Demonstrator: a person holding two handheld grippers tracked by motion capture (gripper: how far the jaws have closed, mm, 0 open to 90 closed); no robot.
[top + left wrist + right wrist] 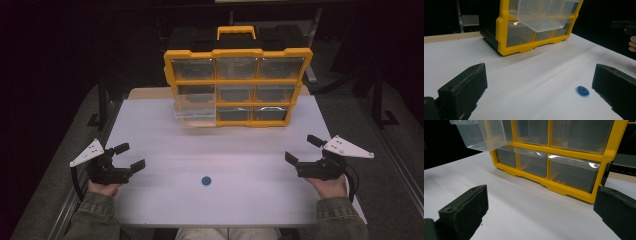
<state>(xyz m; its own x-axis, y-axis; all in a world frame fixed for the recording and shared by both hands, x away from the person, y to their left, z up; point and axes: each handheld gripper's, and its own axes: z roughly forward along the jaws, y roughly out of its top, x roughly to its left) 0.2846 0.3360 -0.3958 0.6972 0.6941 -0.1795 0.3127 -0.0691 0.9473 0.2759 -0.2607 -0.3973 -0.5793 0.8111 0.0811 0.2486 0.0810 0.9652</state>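
While both hands hover with jaws spread wide and empty, the small blue disc [205, 180] lies flat on the white bench [250, 200], ahead and right of the left gripper [129, 156], nearer it than the right gripper [302, 149]. Beyond stands the yellow organizer [238, 80], one clear drawer [195, 111] pulled out.

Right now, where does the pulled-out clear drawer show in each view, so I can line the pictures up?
High view: the pulled-out clear drawer sticks out of the organizer's left column, middle row.
Left gripper view: top centre, hanging over the table.
Right gripper view: top left corner.
Shared landmark: the yellow organizer frame, at top in both gripper views.
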